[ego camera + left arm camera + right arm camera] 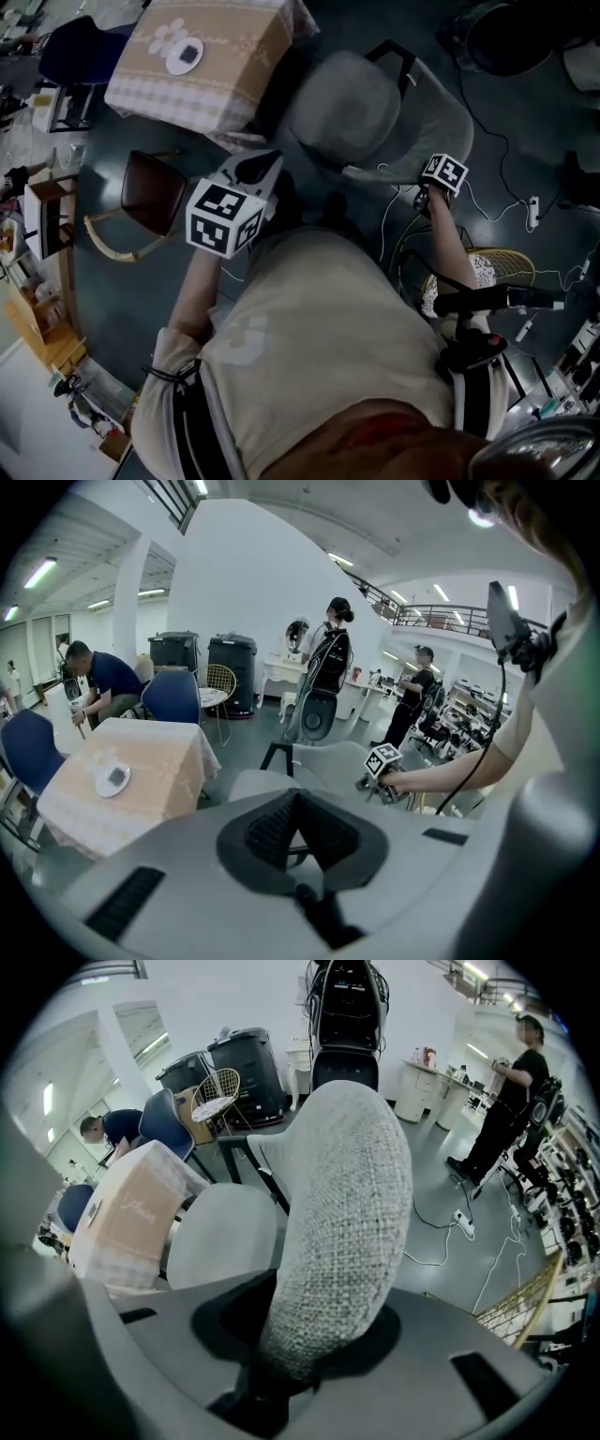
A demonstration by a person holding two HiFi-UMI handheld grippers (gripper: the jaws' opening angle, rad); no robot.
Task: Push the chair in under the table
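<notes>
A grey fabric chair (352,112) stands just right of a table (225,89) with a beige cloth, seat toward the table. My right gripper (427,189) is shut on the chair's backrest edge (427,141). In the right gripper view the woven grey backrest (347,1204) fills the gap between the jaws of that gripper (314,1335), with the seat (225,1232) and the table (131,1208) beyond. My left gripper (255,169) hovers near the chair's near left side, shut and empty. In the left gripper view this gripper (296,797) has its pads meeting, with the chair (328,761) and the table (159,771) ahead.
A white plate (184,54) lies on the table. A brown wooden chair (155,192) stands to the left, a wicker chair (497,262) to the right. Cables and a power strip (532,211) lie on the floor right of the grey chair. People and blue chairs (173,696) stand farther off.
</notes>
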